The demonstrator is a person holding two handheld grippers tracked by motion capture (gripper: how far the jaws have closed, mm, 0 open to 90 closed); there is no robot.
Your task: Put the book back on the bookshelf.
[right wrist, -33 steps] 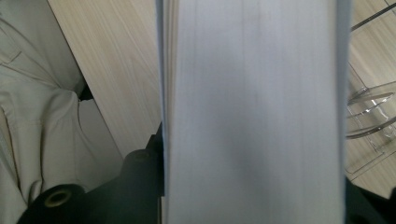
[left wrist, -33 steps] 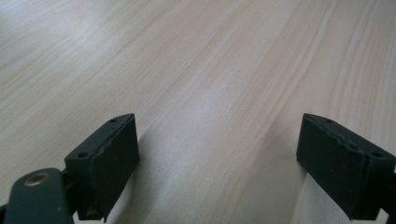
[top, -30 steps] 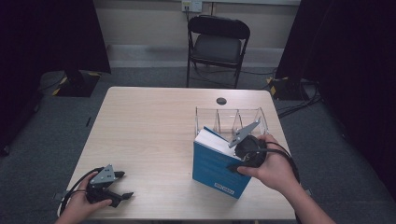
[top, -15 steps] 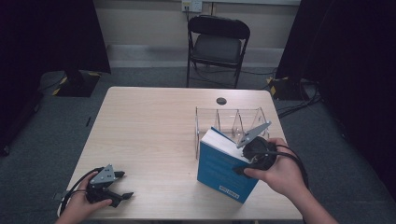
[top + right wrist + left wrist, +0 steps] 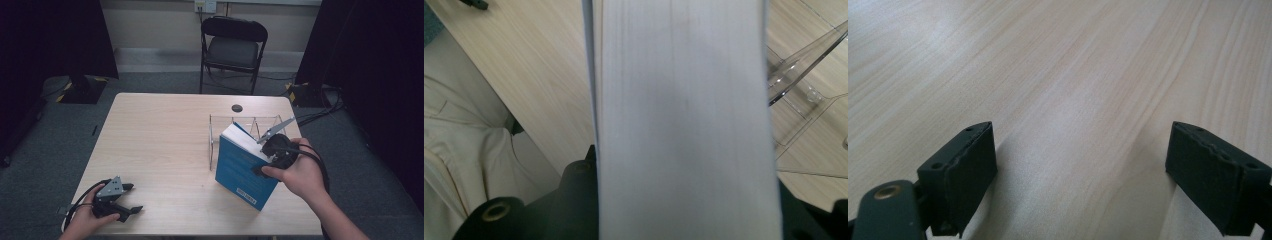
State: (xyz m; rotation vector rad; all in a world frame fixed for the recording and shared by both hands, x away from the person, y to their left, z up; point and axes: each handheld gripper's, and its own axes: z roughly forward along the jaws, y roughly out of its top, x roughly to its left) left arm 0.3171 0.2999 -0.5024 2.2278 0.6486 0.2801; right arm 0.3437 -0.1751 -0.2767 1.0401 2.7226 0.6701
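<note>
The right gripper (image 5: 265, 162) is clamped on a thick blue book with white pages (image 5: 242, 167), one jaw on each cover. The book stands tilted on the pale wooden table (image 5: 160, 140), touching the front of the clear plastic rack (image 5: 250, 125) (its page edges show close up in the right gripper view). The left gripper (image 5: 125, 197) rests on the table's near left corner, jaws wide apart, holding nothing.
</note>
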